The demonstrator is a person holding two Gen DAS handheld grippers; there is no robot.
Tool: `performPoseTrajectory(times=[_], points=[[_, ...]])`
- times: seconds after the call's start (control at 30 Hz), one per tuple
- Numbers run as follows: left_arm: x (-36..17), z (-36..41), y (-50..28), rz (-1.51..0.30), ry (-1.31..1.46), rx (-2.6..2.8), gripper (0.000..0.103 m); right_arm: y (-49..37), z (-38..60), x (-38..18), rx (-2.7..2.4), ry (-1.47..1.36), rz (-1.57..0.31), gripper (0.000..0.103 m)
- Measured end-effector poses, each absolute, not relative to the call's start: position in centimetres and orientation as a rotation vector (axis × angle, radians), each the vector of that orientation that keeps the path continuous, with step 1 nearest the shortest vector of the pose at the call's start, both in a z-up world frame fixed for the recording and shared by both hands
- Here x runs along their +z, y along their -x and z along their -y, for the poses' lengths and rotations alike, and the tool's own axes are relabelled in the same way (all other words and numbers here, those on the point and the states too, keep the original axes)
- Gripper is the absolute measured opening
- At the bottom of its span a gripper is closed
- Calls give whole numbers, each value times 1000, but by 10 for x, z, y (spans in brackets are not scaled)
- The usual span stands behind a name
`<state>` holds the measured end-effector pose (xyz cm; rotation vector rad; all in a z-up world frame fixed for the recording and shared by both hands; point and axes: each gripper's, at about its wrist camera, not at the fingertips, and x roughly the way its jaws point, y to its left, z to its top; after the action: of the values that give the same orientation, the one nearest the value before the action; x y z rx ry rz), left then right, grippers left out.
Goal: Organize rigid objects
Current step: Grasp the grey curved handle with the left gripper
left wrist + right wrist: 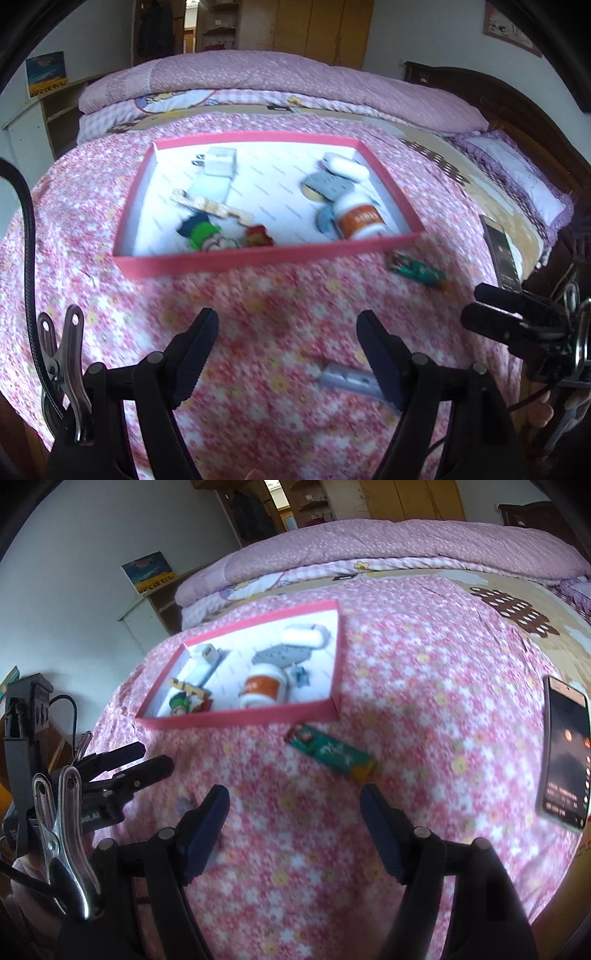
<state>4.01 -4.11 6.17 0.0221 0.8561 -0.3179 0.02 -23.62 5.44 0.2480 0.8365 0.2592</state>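
Pink-walled shallow box (258, 260), white floor, on a pink floral bedspread (258, 314). Contents:
- 1 white plug adapter (218, 162), far left corner.
- 1 white oblong case (349, 168), far right corner.
- 1 grey perforated flat piece (328, 182), just beside the case.
- 1 white bottle with orange label (358, 218), lying on its side near the right wall.
- 1 pale wooden strip (210, 206), left half.
- 1 green-and-dark figure (201, 230) and 1 small red piece (258, 236), against the near wall.

Outside the box:
- 1 green flat packet with an orange end (332, 753), on the bedspread just beyond the box's near right corner.
- 1 grey cylindrical item (347, 378), blurred, touching or behind the left gripper's right finger.
- 1 phone (565, 749), screen lit, well apart at right.

Left gripper (286, 358): released, jaws wide, nothing held. Right gripper (295, 834): released, jaws wide over bare bedspread.
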Motion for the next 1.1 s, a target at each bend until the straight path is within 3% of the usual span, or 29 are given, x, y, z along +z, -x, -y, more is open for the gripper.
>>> performPoseTrajectory(times=[0.63,1.1], points=[[41,71,6,-856,-128,-522,86,29,238,41,272,-156,-883,75],[16,92,-7,-848,-201,-478,86,32,248,26,267,-174,-918,75]])
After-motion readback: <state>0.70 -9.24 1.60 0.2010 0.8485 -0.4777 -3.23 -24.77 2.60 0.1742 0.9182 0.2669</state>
